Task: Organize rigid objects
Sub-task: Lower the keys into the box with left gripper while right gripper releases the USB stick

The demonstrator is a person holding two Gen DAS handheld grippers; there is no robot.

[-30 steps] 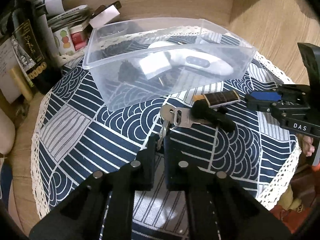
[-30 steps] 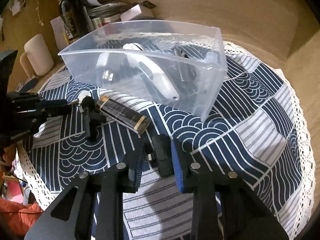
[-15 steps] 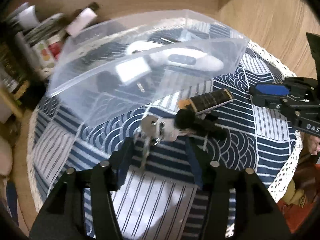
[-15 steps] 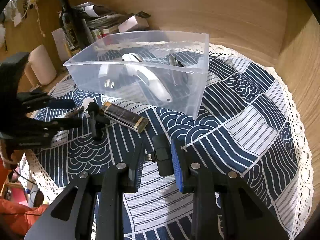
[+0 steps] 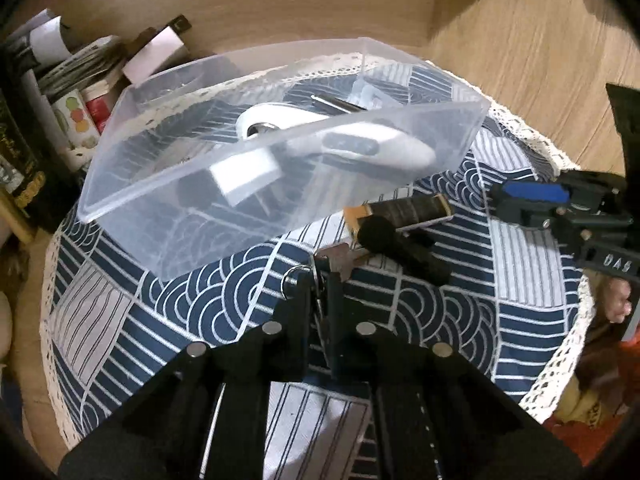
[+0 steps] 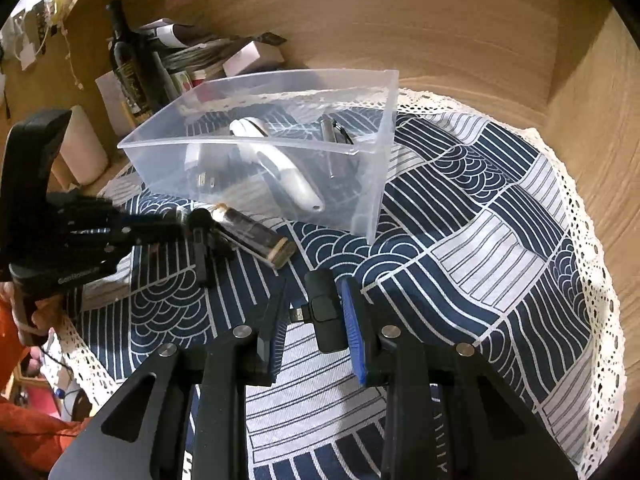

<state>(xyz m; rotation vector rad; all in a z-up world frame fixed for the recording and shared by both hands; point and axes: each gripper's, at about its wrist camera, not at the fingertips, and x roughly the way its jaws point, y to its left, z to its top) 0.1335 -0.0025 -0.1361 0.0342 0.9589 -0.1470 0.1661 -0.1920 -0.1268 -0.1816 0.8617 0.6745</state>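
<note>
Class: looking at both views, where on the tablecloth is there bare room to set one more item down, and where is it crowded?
Free: the cloth between the clear bin and the lace edge; also the near left patch below the bin. Crowded: the strip before the bin, where keys, dark bar and black mic lie.

Dim warm indoor light, strong fisheye bending and dark corners (slight motion blur at edges).

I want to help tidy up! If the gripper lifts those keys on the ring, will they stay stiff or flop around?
Probably they flop: the keys hang on a loose metal ring, so they may swing and jingle. The left gripper looks shut on them near the ring, so the free ends likely dangle. Smooth, thin metal might also slip from the hold on the way to the clear bin.
</note>
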